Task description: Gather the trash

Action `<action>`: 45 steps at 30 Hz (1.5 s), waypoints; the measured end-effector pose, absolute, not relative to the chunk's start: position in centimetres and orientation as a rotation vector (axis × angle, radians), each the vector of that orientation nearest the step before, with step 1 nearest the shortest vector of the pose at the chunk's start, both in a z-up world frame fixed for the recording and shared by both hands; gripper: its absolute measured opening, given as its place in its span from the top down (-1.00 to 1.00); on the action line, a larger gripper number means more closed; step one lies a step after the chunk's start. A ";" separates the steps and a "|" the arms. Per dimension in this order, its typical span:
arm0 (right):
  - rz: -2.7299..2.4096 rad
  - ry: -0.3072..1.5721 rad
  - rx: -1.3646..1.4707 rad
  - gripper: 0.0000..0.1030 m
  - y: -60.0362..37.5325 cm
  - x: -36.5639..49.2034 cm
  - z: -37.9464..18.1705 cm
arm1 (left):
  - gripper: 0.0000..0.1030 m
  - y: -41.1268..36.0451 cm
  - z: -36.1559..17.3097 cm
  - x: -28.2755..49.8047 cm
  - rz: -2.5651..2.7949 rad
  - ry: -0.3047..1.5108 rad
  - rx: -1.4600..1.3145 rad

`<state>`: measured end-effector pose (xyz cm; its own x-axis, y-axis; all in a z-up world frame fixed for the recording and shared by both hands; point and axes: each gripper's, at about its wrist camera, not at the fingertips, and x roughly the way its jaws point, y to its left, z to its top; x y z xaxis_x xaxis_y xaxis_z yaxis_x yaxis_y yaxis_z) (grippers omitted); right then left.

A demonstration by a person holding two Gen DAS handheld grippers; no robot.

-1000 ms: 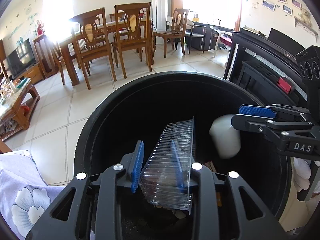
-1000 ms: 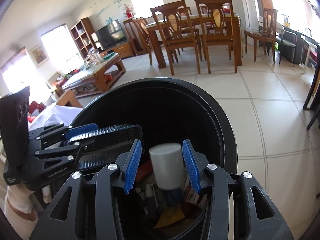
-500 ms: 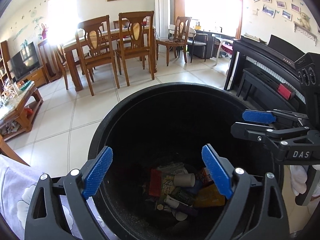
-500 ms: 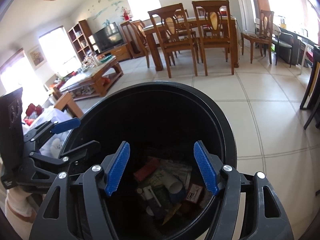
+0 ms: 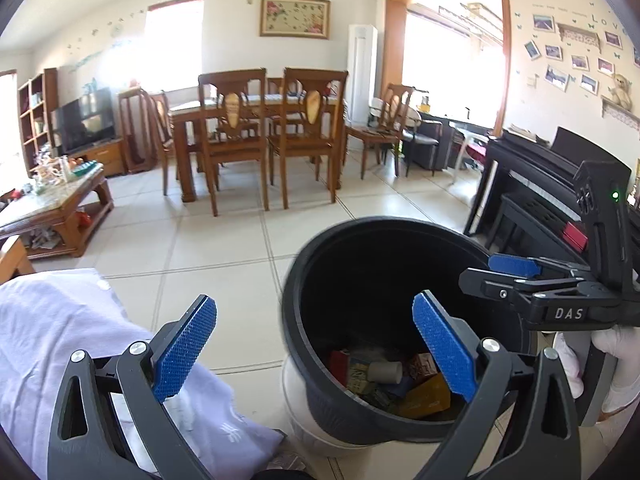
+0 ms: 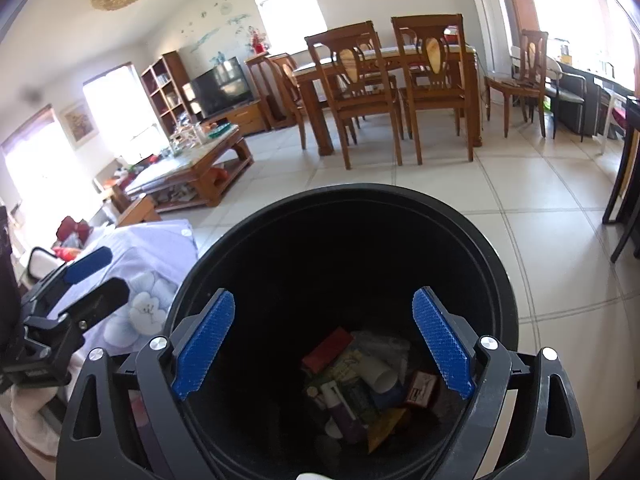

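A black round trash bin stands on the tiled floor. Mixed trash lies at its bottom: a white paper cup, a red box, wrappers. My left gripper hangs above the bin's left rim, its jaws still opening, nothing between them. My right gripper hovers over the bin's mouth, its jaws opening too, nothing held. The right gripper also shows at the right of the left wrist view. The left gripper shows at the left of the right wrist view.
A lavender floral cloth lies just left of the bin. A black piano stands to the right. Wooden dining table and chairs are behind, a coffee table to the left.
The left gripper let go of a clear ribbed plastic tray, the right let go of the white cup; both opened wide. Both rose and drew back, the left shifting leftward off the bin.
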<state>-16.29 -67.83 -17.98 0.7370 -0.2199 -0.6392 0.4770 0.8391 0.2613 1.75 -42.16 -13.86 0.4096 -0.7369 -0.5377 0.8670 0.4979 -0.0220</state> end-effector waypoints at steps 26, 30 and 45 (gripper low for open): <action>0.112 0.376 0.036 -0.90 -30.5 6.2 -8.7 | -0.90 -5.0 -6.8 6.7 -0.103 0.338 0.038; 0.193 0.377 0.031 -0.90 -25.0 8.0 -8.5 | -0.90 -1.4 -6.3 6.4 -0.033 0.333 0.026; 0.241 0.411 0.020 -0.90 -19.9 9.2 -9.4 | -0.90 2.8 -6.9 6.0 0.028 0.351 -0.039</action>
